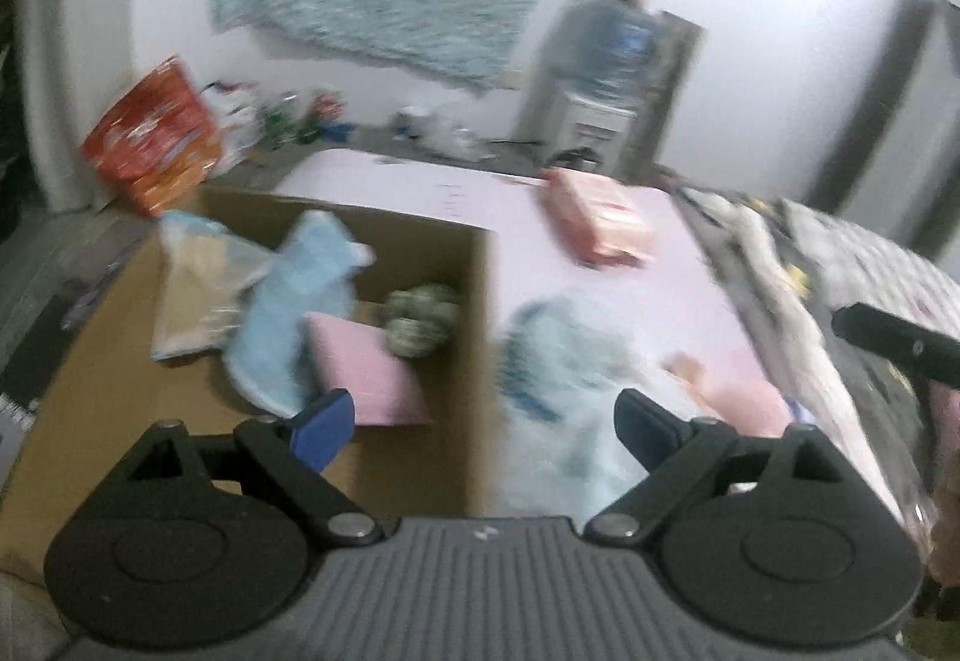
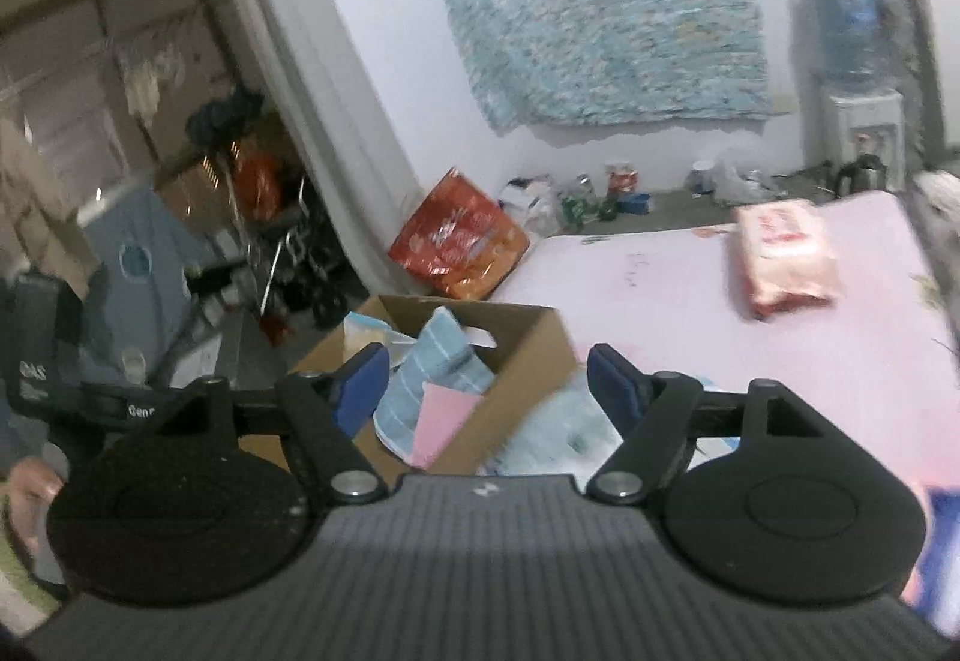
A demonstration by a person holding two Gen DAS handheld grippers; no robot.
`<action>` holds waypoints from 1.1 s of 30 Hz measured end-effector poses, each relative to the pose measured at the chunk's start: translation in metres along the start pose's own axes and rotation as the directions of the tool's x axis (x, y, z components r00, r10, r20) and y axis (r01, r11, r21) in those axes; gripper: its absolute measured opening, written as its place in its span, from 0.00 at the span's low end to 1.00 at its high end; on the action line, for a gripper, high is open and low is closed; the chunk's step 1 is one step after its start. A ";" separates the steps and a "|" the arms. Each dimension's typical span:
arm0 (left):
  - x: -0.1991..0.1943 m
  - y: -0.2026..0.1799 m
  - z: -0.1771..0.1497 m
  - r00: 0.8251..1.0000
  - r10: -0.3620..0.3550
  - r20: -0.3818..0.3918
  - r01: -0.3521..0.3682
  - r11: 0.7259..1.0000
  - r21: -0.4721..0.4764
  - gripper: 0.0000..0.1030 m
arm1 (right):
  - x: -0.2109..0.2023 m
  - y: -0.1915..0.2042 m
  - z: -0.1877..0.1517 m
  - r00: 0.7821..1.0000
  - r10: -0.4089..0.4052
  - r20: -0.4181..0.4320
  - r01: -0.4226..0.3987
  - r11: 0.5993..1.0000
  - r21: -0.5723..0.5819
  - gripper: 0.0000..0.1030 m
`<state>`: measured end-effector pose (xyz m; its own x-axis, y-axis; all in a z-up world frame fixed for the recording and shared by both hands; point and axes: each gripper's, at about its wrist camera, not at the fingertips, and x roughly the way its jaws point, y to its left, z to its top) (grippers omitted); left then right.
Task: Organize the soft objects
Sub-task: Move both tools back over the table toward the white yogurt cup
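An open cardboard box (image 1: pixel 474 265) (image 2: pixel 528 355) stands beside a pink bed. Inside it lie a light blue towel (image 1: pixel 294 313) (image 2: pixel 432 361), a pink pad (image 1: pixel 366 367) (image 2: pixel 441 421), a clear bag (image 1: pixel 204 283) and a grey-green ball (image 1: pixel 420 319). My left gripper (image 1: pixel 480 421) hangs open over the box's right wall, nothing between its fingers. A pale blue-white soft thing (image 1: pixel 564 361) (image 2: pixel 558 427) lies on the bed by the box. My right gripper (image 2: pixel 486 379) is open above the box's near corner, holding nothing. In the left wrist view its black arm (image 1: pixel 900 343) shows at the right.
A pink wrapped pack (image 1: pixel 600 223) (image 2: pixel 786 259) lies on the pink bed sheet (image 1: pixel 600 295) (image 2: pixel 690 313). A red-orange snack bag (image 1: pixel 150 133) (image 2: pixel 462 241) and bottles stand on the floor by the wall. A water dispenser (image 2: pixel 852 79) is at the back right. Patterned bedding (image 1: pixel 840 271) lies right.
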<state>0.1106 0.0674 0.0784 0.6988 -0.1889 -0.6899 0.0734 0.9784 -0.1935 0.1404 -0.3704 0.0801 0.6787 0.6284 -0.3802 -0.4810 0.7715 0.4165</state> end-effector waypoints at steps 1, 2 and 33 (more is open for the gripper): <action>0.000 -0.011 -0.005 1.000 -0.015 -0.001 0.015 1.000 0.018 0.92 | -0.022 -0.011 -0.006 1.000 -0.019 0.015 0.018 1.000 0.018 0.74; 0.000 -0.021 -0.010 1.000 -0.029 -0.001 0.029 0.999 0.030 0.92 | -0.041 -0.022 -0.015 0.999 -0.039 0.026 0.038 0.999 0.035 0.74; 0.149 -0.219 -0.079 0.980 -0.072 -0.186 0.146 0.894 0.424 0.75 | -0.065 -0.180 -0.191 0.997 -0.064 0.034 0.034 0.827 0.562 0.46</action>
<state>0.1425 -0.1820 -0.0366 0.5472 -0.2716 -0.7917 0.4694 0.8827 0.0215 0.0768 -0.5309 -0.1277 0.7267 0.5738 -0.3778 -0.0626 0.6029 0.7954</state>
